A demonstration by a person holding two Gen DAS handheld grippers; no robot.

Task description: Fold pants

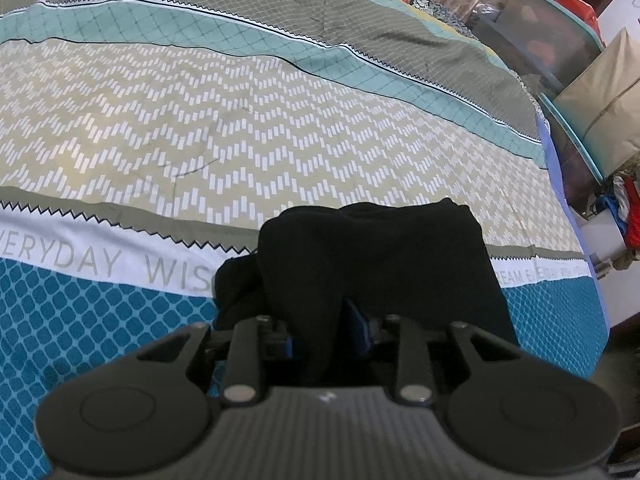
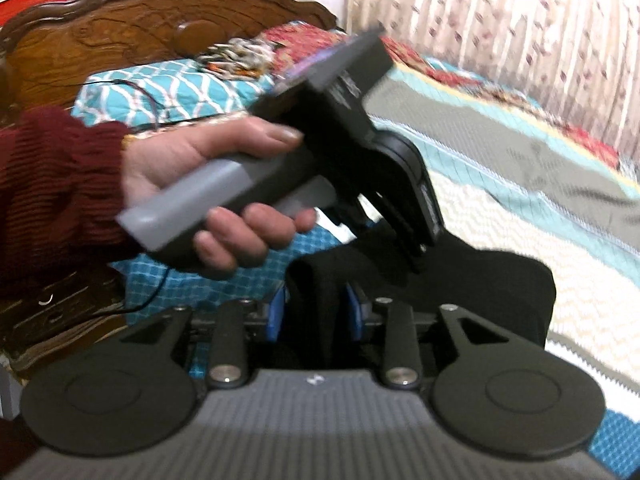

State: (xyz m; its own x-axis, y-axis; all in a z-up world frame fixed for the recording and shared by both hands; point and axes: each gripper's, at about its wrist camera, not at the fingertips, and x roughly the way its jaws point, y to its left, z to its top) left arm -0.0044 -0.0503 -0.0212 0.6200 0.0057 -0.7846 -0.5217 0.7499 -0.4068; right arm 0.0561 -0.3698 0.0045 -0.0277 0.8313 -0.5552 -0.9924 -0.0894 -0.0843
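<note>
The black pants (image 1: 372,256) lie as a folded bundle on the patterned bed sheet (image 1: 240,128). A fold of the near edge runs down between the blue pads of my left gripper (image 1: 326,332). The pads stand apart, and the right one's blue face shows free of cloth. In the right wrist view the pants (image 2: 500,280) lie at centre right. My right gripper (image 2: 316,312) straddles a raised fold with its blue pads (image 2: 276,312) apart and a gap beside the cloth. A hand in a maroon sleeve (image 2: 48,184) holds the left gripper (image 2: 420,260), tips down on the pants.
The bed's right edge (image 1: 560,184) drops off to storage boxes (image 1: 560,52) and a tan bag (image 1: 604,100). A carved wooden headboard (image 2: 120,32), a teal pillow (image 2: 168,84) and a thin black cable (image 2: 160,288) lie to the left. Curtains (image 2: 500,20) hang behind the bed.
</note>
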